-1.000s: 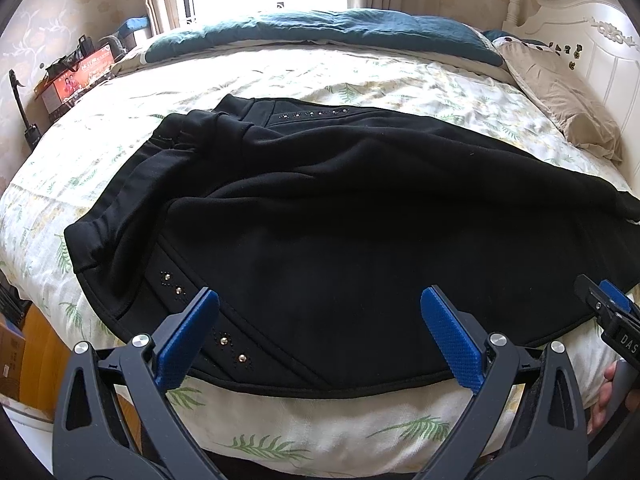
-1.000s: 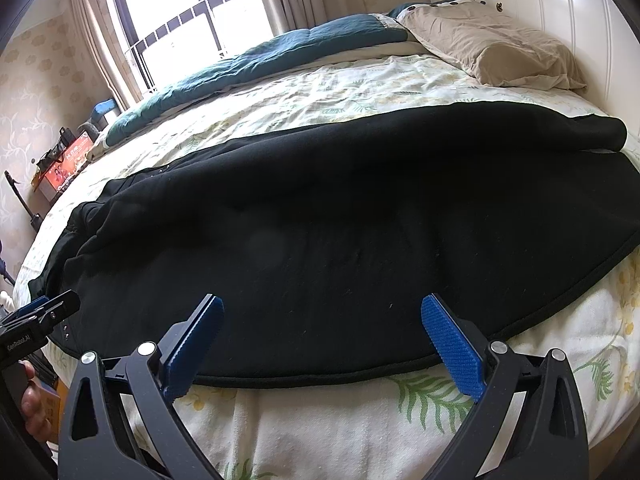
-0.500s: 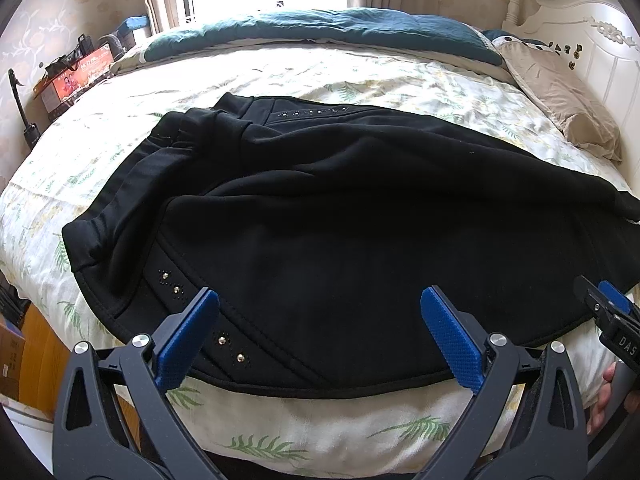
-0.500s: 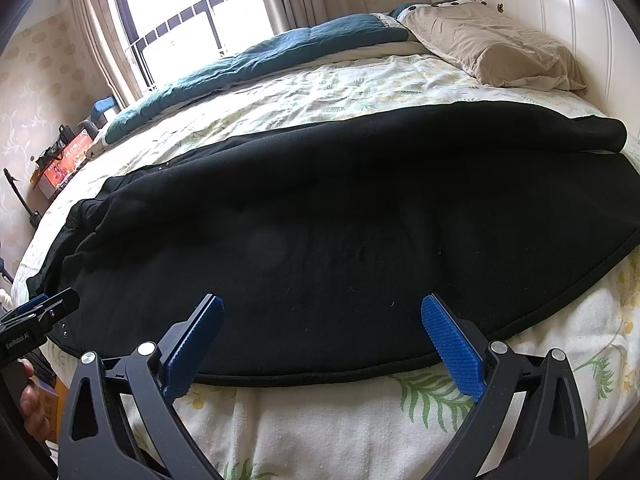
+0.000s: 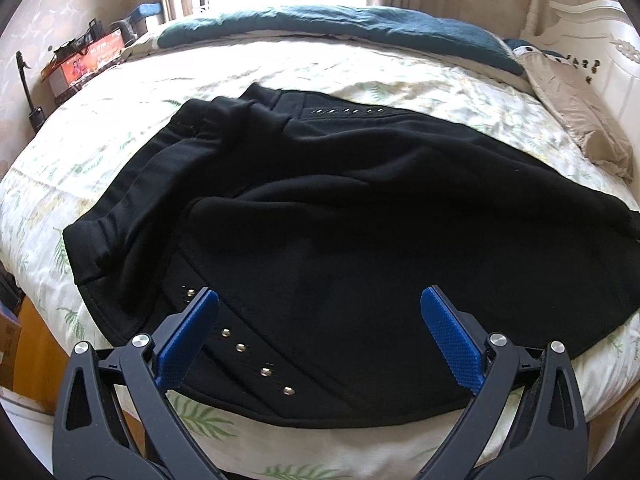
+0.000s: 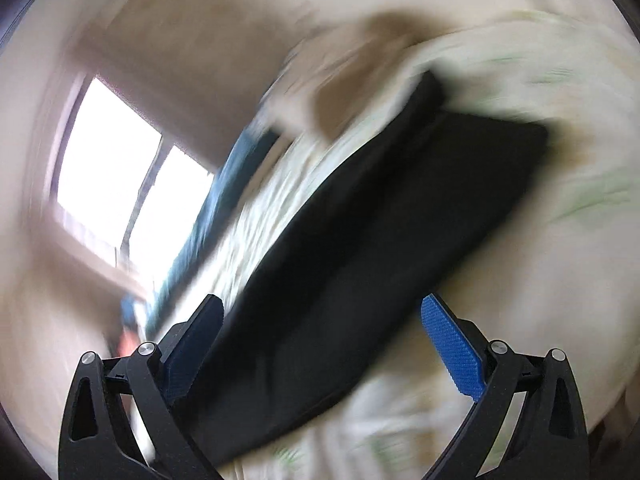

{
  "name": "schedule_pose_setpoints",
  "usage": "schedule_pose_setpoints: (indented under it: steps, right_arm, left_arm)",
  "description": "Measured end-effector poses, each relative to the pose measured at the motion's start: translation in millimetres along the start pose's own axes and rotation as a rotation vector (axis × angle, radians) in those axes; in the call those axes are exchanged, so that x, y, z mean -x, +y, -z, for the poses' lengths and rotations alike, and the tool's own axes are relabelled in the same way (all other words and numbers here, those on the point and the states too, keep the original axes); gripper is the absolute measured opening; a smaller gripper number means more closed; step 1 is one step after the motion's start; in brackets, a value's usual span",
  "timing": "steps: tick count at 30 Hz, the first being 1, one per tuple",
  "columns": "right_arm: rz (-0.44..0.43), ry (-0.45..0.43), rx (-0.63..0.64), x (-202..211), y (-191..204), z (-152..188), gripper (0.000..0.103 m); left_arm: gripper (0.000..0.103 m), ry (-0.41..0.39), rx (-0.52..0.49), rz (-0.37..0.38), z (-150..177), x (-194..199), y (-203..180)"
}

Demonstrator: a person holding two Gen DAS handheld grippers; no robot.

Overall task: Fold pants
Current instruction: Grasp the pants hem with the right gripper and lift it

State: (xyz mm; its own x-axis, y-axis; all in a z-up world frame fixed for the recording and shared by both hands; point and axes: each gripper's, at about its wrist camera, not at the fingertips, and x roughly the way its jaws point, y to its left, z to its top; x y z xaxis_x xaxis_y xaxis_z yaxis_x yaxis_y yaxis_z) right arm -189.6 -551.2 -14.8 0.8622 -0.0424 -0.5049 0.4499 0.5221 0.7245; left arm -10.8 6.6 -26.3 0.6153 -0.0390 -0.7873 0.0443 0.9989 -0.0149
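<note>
Black pants (image 5: pixel 340 216) lie spread across the bed, waistband at the left, legs running right, with rows of small metal studs near the front hem. My left gripper (image 5: pixel 320 328) is open and empty, hovering over the pants' near edge. The right wrist view is heavily blurred and tilted; the leg end of the pants (image 6: pixel 380 248) shows as a dark slanted band. My right gripper (image 6: pixel 320 332) is open and empty above it.
The bed (image 5: pixel 360 72) has a leaf-print sheet. A teal duvet (image 5: pixel 340 24) lies along the far side. A beige pillow (image 5: pixel 576 120) and white headboard (image 5: pixel 600 36) are at the right. A cluttered bedside stand (image 5: pixel 84 60) is at the far left.
The left gripper has moved in closer over the pants' front edge. The right gripper has swung sharply and rolled, blurring its view, and no longer shows in the left wrist view.
</note>
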Motion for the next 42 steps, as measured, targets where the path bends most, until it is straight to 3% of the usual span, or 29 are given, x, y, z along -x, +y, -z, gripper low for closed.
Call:
schedule_pose_setpoints:
  steps: [2, 5, 12, 14, 15, 16, 18, 24, 27, 33, 34, 38, 40, 42]
  right_arm:
    - [0.004, -0.055, -0.13, 15, -40, -23, 0.099]
    - [-0.028, -0.07, -0.235, 17, -74, -44, 0.098]
    - [-0.027, -0.076, -0.233, -3, -74, -76, 0.094]
    - [0.02, -0.049, -0.247, -13, -76, -80, 0.07]
    - [0.012, -0.03, -0.253, -18, -79, -83, 0.038]
    - [-0.011, -0.001, -0.272, -26, -82, -84, 0.02]
    - [-0.015, 0.046, -0.303, -34, -90, -81, 0.006]
    - [0.049, -0.052, -0.202, 5, -93, -96, 0.005]
    - [0.109, -0.028, -0.213, 0, -112, -94, 0.005]
    - [0.104, -0.018, -0.212, 3, -116, -92, 0.007]
    - [0.111, -0.024, -0.219, 7, -114, -92, 0.011]
    - [0.283, -0.167, -0.145, 36, -84, -96, 0.026]
    - [0.272, -0.186, -0.081, 36, -59, -96, 0.043]
    - [0.234, -0.145, 0.009, 21, -22, -92, 0.051]
  left_arm:
    - [0.101, 0.012, 0.002, -0.009, 0, -5, 2]
    - [0.101, 0.024, 0.0, -0.02, 1, -11, 4]
    - [0.101, 0.052, -0.002, -0.04, 3, -19, 9]
    - [0.101, 0.054, -0.008, -0.046, 4, -20, 7]
    - [0.101, 0.055, -0.01, -0.046, 4, -20, 7]
    - [0.101, 0.055, -0.012, -0.048, 5, -20, 8]
    - [0.101, 0.056, -0.012, -0.048, 5, -20, 8]
    - [0.101, 0.034, -0.022, -0.038, 2, -13, 9]
    - [0.101, 0.018, -0.04, -0.033, 1, -13, 8]
    - [0.101, 0.038, -0.058, -0.014, 3, -25, 11]
    - [0.101, 0.031, -0.074, -0.01, 5, -26, 11]
    - [0.101, 0.023, -0.09, 0.022, 8, -29, 14]
    - [0.101, 0.013, -0.08, 0.048, 10, -30, 18]
    - [0.101, 0.029, -0.105, 0.054, 8, -28, 18]
